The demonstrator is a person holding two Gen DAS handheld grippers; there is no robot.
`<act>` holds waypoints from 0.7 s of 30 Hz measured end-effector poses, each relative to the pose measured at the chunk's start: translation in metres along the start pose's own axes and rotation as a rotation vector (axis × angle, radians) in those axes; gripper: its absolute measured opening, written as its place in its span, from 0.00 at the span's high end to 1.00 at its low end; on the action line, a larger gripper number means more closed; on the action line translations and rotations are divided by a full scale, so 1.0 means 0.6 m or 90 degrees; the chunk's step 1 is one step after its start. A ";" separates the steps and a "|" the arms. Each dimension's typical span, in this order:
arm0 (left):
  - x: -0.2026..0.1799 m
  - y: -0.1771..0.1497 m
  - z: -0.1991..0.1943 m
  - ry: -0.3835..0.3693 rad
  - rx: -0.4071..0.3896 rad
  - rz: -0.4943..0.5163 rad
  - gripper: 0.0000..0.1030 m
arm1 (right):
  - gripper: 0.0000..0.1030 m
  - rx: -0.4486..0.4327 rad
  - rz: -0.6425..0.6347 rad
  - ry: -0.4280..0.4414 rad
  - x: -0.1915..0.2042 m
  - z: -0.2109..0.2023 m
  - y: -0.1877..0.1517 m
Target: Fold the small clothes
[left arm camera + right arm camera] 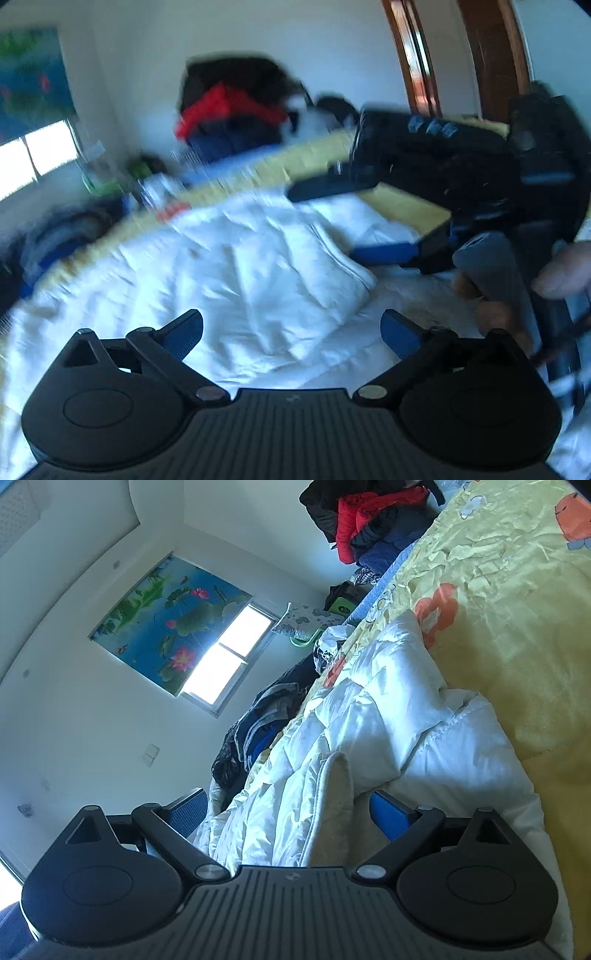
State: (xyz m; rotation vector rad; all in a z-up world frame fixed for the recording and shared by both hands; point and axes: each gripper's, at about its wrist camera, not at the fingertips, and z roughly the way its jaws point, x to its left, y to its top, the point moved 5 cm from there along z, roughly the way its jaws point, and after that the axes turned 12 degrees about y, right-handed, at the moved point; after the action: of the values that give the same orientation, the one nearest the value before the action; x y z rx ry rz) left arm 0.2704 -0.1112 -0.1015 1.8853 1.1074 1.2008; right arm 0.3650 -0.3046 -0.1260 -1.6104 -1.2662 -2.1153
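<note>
Left tool (291, 334) open, white jacket (236, 258) beyond

— We see the quilted jacket (388, 716) as plain white, its lining (332, 812) a dull cream; do we agree?

— We do; the bedsheet (509, 602) under it is pale yellow with orange flowers and a blue border.

— We note the gripper pads (391, 818) are blue on black bodies; the handle (495, 269) is grey.

— And we see a red coat (365, 513) amid dark navy clothes; the window blind (166, 620) shows pink lotus, green leaves, blue water.
</note>
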 end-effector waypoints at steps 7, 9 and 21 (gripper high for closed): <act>0.136 -0.050 -0.004 0.106 0.003 -0.227 0.00 | 0.09 0.024 -0.025 -0.030 0.007 0.007 -0.008; 0.191 -0.086 0.012 0.114 0.054 -0.369 0.00 | 0.09 0.041 -0.026 -0.046 0.008 0.011 -0.009; 0.268 -0.166 0.040 0.128 0.104 -0.596 0.00 | 0.06 0.210 -0.052 -0.104 0.039 0.082 -0.041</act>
State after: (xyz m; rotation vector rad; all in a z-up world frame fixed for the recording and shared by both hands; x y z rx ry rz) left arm 0.2979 0.0752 -0.1320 1.0801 1.9358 0.7544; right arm 0.3752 -0.2463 -0.1161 -1.6325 -1.6557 -1.7277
